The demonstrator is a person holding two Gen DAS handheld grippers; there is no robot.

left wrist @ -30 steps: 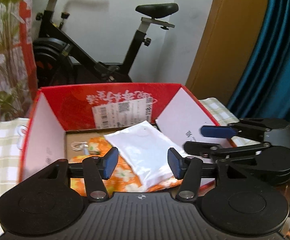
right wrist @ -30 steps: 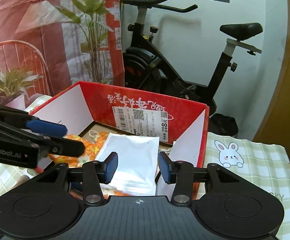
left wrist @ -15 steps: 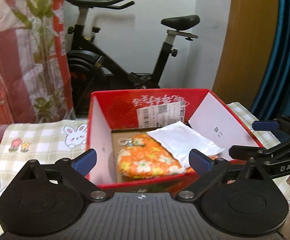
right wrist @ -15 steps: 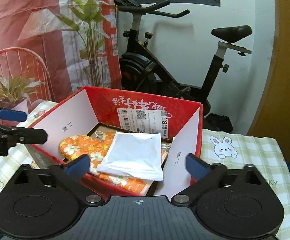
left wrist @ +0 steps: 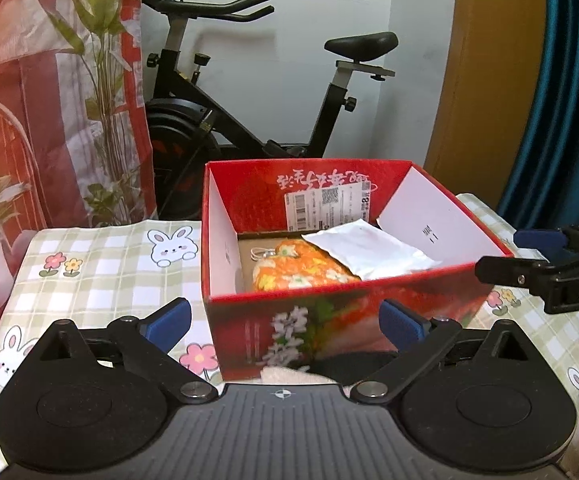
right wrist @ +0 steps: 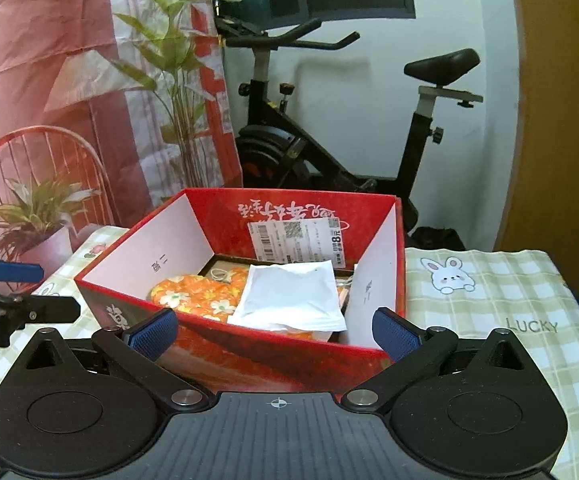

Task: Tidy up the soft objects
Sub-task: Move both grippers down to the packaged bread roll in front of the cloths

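Two soft things lay inside the red cardboard box (left wrist: 341, 312), which stood on the desk (left wrist: 101, 264) under a checked cloth printed with rabbits. Toward the box's left side sat an orange floral pouch (left wrist: 297, 270), with what looked like a small metal ring or clasp just behind it. Leaning over the pouch's right part was a white padded packet (left wrist: 369, 254), its far corner near the shipping label (left wrist: 329, 210) stuck on the back wall.

From the left wrist view, the left tool (left wrist: 285, 326) hung in front of the box's near wall with its blue pads spread wide and nothing between them. A pale, soft-looking scrap showed just under the box's near edge, too hidden to name. The right tool (right wrist: 275, 332) was likewise spread and empty, its pads level with the near rim; in the left view it showed at the right edge of the desk.

Judging by this, both items were already stowed and both tools were clear of the box, so the placing step looked finished. The next move would call for finding any soft thing left on the desk, perhaps that pale scrap, then reaching down with pads apart to pinch it without nudging the light box.
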